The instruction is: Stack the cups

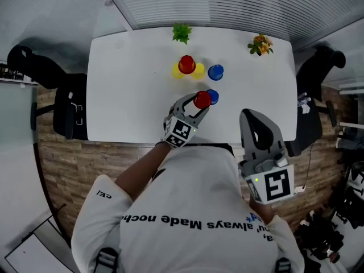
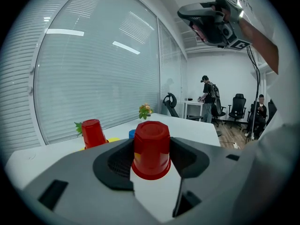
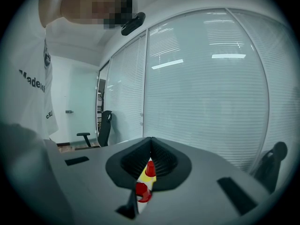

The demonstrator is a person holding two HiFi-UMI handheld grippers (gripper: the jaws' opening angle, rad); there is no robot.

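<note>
Pinching an upside-down red cup between its jaws, the left hand-held gripper holds it over the white tabletop, just beside a blue cup; the right hand-held gripper is pressed together, empty.

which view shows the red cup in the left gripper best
The left gripper view: the red cup sits upside down, large and central, clamped by the left gripper. The head view shows it small from above. The right gripper view gives only a red sliver, likely this cup, past the shut right gripper.
</note>
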